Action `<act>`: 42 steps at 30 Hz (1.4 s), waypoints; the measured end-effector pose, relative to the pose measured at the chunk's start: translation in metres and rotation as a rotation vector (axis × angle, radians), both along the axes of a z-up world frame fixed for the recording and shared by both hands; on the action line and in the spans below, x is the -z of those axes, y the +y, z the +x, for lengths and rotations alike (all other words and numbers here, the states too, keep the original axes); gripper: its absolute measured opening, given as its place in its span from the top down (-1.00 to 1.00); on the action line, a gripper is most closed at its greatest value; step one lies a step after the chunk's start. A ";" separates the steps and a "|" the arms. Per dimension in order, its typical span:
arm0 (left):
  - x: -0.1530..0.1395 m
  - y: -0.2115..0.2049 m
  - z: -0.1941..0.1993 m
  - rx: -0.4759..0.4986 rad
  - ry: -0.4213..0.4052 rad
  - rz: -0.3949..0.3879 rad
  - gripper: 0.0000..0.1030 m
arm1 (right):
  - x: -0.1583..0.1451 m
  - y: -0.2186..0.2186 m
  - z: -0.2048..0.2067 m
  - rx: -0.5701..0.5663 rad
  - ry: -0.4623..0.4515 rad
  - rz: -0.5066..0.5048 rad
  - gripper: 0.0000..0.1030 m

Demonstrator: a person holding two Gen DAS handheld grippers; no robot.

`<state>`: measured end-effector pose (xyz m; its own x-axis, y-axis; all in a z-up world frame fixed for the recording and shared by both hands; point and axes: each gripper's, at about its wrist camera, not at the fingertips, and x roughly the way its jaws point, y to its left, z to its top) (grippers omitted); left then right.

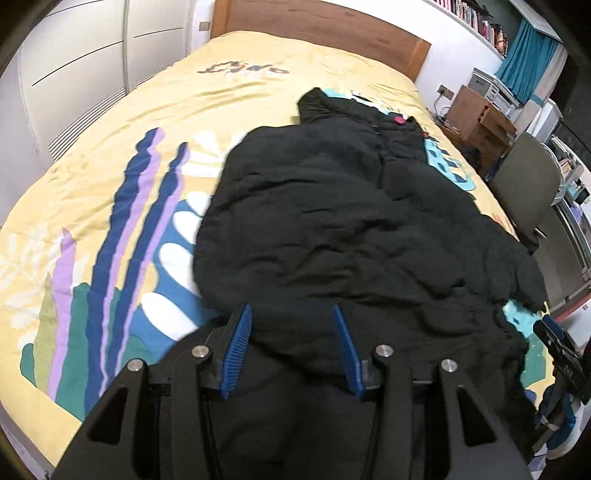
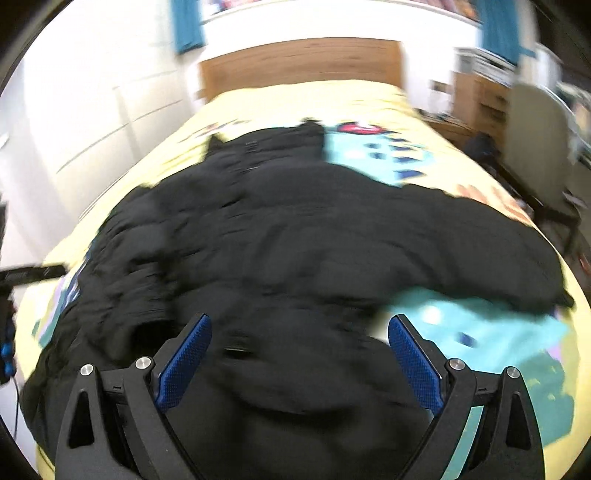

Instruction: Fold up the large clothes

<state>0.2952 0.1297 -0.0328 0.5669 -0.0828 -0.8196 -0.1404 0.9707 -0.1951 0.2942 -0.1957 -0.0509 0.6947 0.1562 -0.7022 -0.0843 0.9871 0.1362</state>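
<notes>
Jacket: black, rumpled on bed
Cover: yellow, patterned
Headboard: wood
Left gripper: fingers apart, empty
Right gripper: fingers spread wide, empty

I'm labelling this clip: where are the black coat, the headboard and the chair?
Coat [image 1: 332, 221], left wrist view, its middle.
Headboard [image 2: 299, 62], right wrist view, its face.
Chair [image 1: 524, 177], left wrist view, its backrest.

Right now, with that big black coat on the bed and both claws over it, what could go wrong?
1. The coat is puffy and crumpled; the open left gripper may pinch only a top layer, so it could slip.
2. Its near edge seems to hang over the bed edge; a tug might drag it off.
3. The right gripper view is blurred, so it may grab the wrong spot.
</notes>
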 end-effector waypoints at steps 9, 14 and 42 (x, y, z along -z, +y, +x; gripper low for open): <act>-0.015 -0.036 0.005 0.028 0.011 -0.026 0.14 | 0.026 -0.133 0.006 0.262 0.040 0.180 -0.85; -0.011 -0.035 0.004 -0.011 0.031 -0.026 0.13 | 0.055 -0.194 0.017 0.388 0.076 0.316 -0.85; 0.030 -0.002 0.000 -0.127 0.147 0.011 0.13 | 0.120 -0.330 0.077 0.661 0.056 0.733 0.24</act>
